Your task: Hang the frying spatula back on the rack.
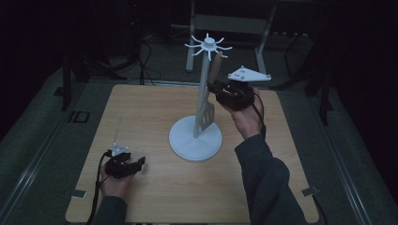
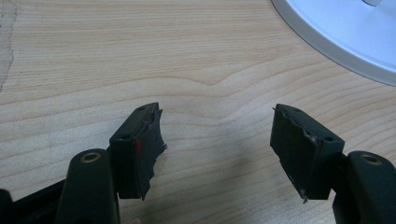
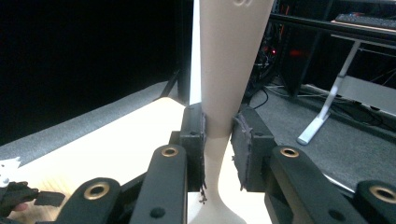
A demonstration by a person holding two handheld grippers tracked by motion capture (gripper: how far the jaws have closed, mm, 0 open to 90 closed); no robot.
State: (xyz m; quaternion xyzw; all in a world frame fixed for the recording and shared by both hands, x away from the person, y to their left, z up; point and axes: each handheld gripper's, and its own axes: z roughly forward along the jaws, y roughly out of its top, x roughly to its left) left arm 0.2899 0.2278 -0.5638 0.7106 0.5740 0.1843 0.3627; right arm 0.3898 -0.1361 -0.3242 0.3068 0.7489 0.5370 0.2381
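Up beside the white rack (image 1: 202,101), the right gripper (image 1: 219,89) has its jaws clamped on the spatula (image 1: 210,104), and the right gripper view makes the grip plain: both pads press flat against the narrow neck of the pale handle (image 3: 229,70), one on each side, no gap showing. That handle rises straight up between the jaws and out of the top of that view, while below the pads it flares out wider. From the high view the spatula hangs almost upright, its slotted blade low and just above the rack's round base (image 1: 187,145), its handle top reaching up near the hooks on the rack's crown (image 1: 208,46). The spatula sits just beside the rack's pole; whether it touches the pole I cannot tell. The person's right hand (image 1: 246,117) holds the gripper raised well off the table (image 1: 141,112). Over at the near left corner, the left gripper (image 1: 133,165) lies low over the wood, well apart from the spatula, and the left gripper view shows its jaws standing wide with bare tabletop between them and the edge of the rack's base at the upper right.
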